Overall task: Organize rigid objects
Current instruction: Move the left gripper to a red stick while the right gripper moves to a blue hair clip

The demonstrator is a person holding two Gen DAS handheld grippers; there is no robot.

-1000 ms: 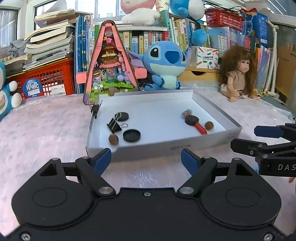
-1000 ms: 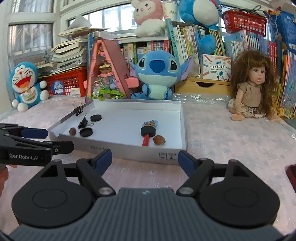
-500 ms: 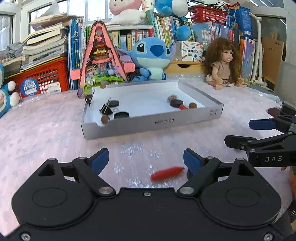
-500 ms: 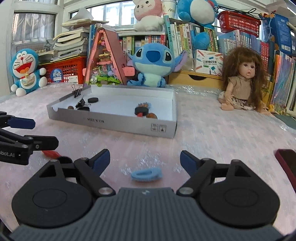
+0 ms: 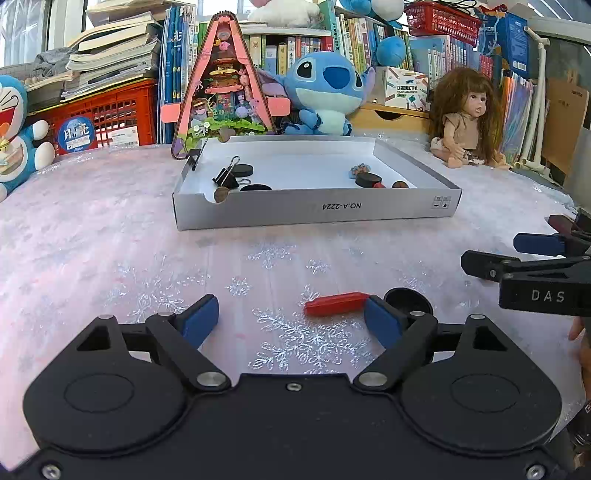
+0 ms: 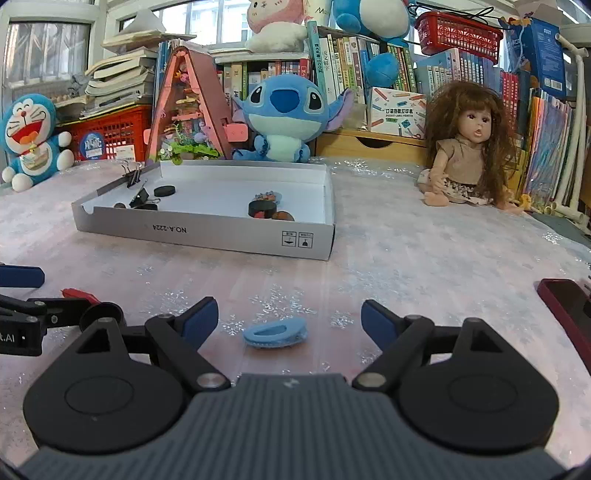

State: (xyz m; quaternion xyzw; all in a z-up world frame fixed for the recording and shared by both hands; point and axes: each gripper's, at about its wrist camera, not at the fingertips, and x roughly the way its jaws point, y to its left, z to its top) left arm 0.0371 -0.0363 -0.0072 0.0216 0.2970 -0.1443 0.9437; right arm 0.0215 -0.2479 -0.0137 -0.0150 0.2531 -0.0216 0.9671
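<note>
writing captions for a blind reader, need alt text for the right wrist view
The open right hand-held gripper hovers over a blue clip lying on the pink tabletop. Beyond it sits a shallow white box holding small items, with plush toys and a doll behind.

Bright daylight from rear windows (image 6: 207,14), soft faint shadows, sharp focus, strong fisheye bending at edges

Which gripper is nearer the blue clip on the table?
Right. The right gripper is open with the blue clip lying between its fingers; the left gripper sits off to the clip's left, over the red piece.
</note>
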